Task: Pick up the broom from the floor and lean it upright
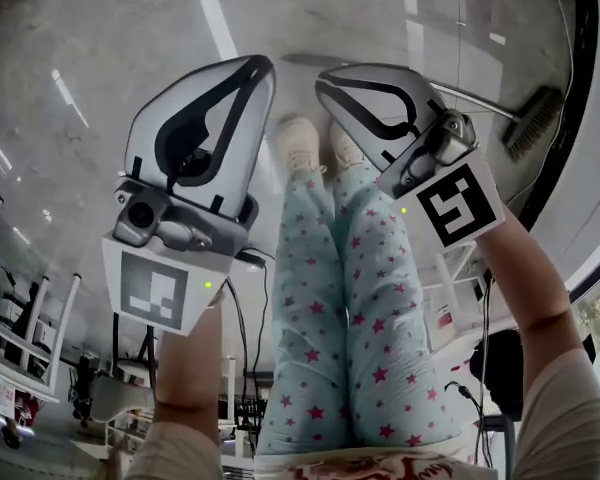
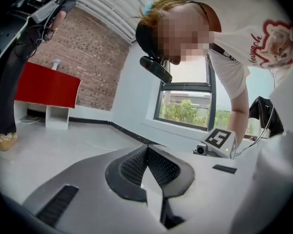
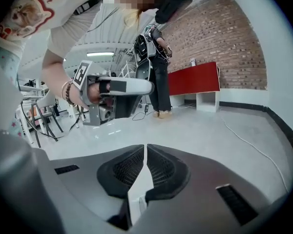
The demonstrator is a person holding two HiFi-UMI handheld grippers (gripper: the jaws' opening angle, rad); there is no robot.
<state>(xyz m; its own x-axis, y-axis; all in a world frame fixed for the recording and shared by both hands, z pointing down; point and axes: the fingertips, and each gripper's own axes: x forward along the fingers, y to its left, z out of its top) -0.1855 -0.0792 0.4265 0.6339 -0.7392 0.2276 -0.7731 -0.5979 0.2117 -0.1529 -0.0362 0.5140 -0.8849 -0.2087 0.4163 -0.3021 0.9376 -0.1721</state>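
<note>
In the head view the broom (image 1: 533, 120) lies flat on the grey floor at the upper right, its thin handle (image 1: 475, 98) running left behind the right gripper. My left gripper (image 1: 265, 64) and right gripper (image 1: 325, 74) hang side by side above the person's shoes (image 1: 298, 144), both well off the broom. The jaws of the left gripper (image 2: 146, 148) are shut on nothing. The right gripper (image 3: 145, 146) is also shut and empty. Neither gripper view shows the broom.
A red cabinet (image 3: 195, 79) stands against the brick wall, and another person (image 3: 156, 72) stands near it. A cable (image 3: 254, 147) trails over the floor. A window (image 2: 185, 106) sits in the white wall. Racks and stands (image 1: 20, 338) crowd the left side.
</note>
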